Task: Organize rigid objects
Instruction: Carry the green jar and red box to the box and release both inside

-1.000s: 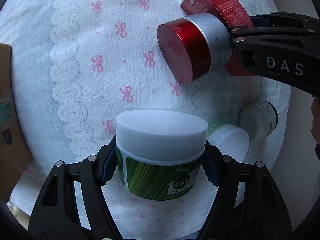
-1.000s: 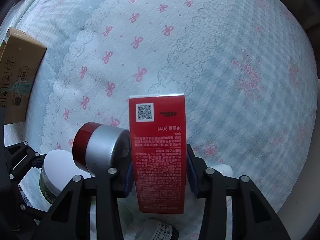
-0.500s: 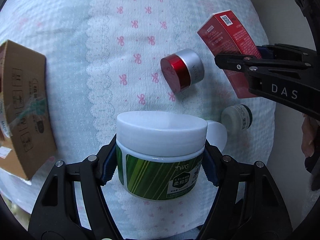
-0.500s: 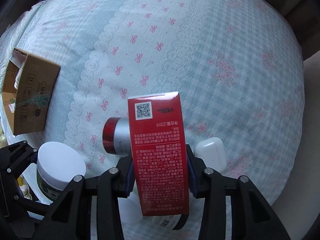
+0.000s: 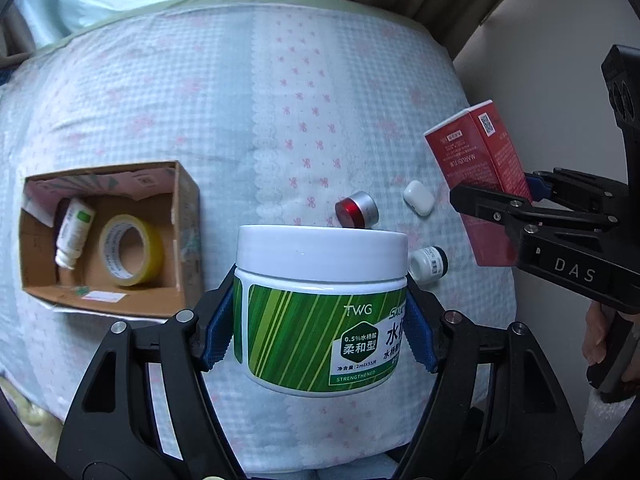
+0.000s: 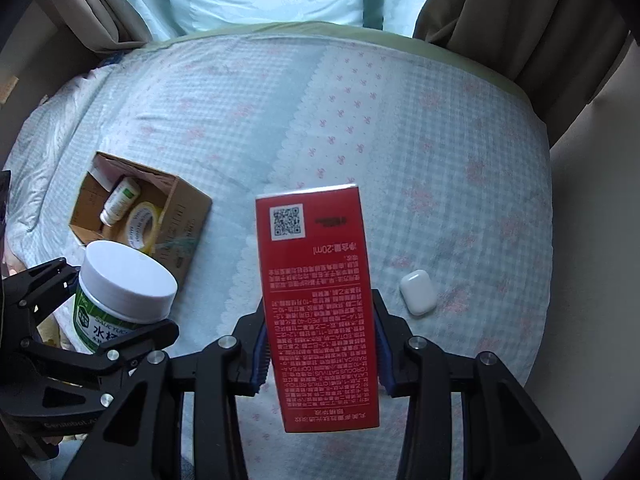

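above the bed [image 5: 248, 92], the left claw [image 5: 320, 316] clamps the green jar [image 5: 320, 312] while the right claw [image 6: 320, 344] clamps the red carton [image 6: 320, 304].

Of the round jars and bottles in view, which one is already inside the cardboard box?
The white bottle with the green label, lying beside the yellow tape roll in the box; the others are held or on the bedspread.

— What carries the items?
— A bed [image 6: 400, 128] under a pale blue checked cover with pink bows; a scalloped white band runs down the middle.
— And directly on it?
— An open cardboard box [image 5: 184, 240] at the left; at the right a red-capped silver jar [image 5: 357, 209] on its side, a white earbud case [image 5: 419, 197] just beside it, and a small white bottle [image 5: 428, 264] nearer the edge.
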